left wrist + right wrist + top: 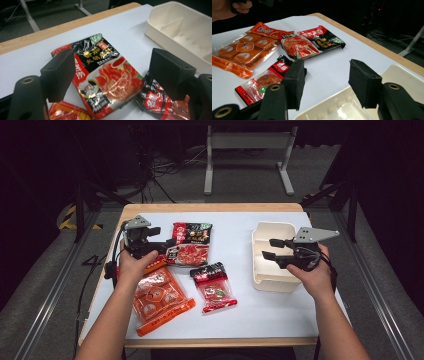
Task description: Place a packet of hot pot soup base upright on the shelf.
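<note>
A black-and-red soup packet (190, 245) (107, 75) (312, 42) lies flat on the white table top. My left gripper (165, 244) (110, 72) hovers at its left edge, open, with nothing between its pads. An orange snack packet (157, 297) (244, 51) lies under my left wrist. To its right lies a small red-and-black packet (215, 287) (265, 80) (160, 100). A cream divided tray (270, 282) (180, 27) (342, 105) stands at the right. My right gripper (267, 249) (325, 80) is open over the tray's left part, its jaws empty.
The white top (235, 315) sits on a wooden table whose edge (210, 207) shows along the back. A metal stand (247, 150) and cables lie on the floor beyond. Bare white surface stretches between the packets and the tray.
</note>
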Demonstrator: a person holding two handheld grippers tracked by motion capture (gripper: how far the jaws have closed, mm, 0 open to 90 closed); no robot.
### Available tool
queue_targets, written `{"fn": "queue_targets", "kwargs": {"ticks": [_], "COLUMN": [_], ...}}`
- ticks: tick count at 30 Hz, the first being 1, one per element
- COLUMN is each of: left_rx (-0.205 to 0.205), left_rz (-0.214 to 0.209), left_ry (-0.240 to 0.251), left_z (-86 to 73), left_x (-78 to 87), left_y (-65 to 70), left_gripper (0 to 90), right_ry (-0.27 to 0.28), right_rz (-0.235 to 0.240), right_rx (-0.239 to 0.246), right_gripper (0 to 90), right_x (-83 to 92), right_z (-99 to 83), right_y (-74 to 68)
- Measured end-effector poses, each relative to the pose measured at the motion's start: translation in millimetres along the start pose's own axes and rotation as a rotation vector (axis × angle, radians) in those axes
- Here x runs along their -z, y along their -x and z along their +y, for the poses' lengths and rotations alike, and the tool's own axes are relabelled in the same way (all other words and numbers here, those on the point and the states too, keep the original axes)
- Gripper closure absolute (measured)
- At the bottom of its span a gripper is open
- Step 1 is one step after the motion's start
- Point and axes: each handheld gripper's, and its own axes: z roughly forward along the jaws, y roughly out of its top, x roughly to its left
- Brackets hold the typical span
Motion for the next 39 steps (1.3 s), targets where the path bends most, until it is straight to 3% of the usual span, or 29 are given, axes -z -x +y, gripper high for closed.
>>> {"fn": "queue_targets", "kwargs": {"ticks": [4,8,12,18,20,28,32,35,39], "left_rx": [0.017,0.083,0.077,0.054,0.053,0.106,0.117,0.120,0.189], "left_rz": [0.019,0.047,0.098,0.133,0.129,0.150,0.152,0.129,0.093], "left_ry": [0.008,0.045,0.034,-0.025,-0.025,-0.083,-0.097,-0.118,-0.161], "left_z": [6.3,10.2,16.7,21.2,21.2,14.2,10.7,8.0,1.5], "left_x": [-6.8,-15.2,-27.2,-44.1,-46.3,-66.7,-75.0,-83.3,-95.1], "left_y": [-14.6,-27.3,-34.6,-42.5,-44.5,-60.2,-61.8,-61.8,-66.1], "left_gripper": [22.3,22.2,21.8,25.9,29.8,28.3,30.1,33.7,34.0], "right_ry": [0.002,0.001,0.002,0.008,0.007,0.005,0.008,0.008,0.006], "right_rz": [-0.004,-0.010,-0.016,-0.025,-0.025,-0.013,-0.009,-0.007,-0.003], "right_rx": [0.001,-0.003,-0.001,0.014,0.014,0.011,0.015,0.014,0.010], "right_gripper": [46.5,46.2,46.1,45.9,45.8,45.4,45.3,45.2,45.2], "right_x": [1.4,3.9,5.2,5.4,5.0,3.0,2.8,2.9,2.0], "right_z": [-1.5,-3.0,-4.4,-4.9,-5.0,-5.4,-5.1,-4.8,-5.2], "right_y": [-0.6,-1.4,-1.1,-1.3,-1.4,-2.1,-2.6,-3.3,-2.9]}}
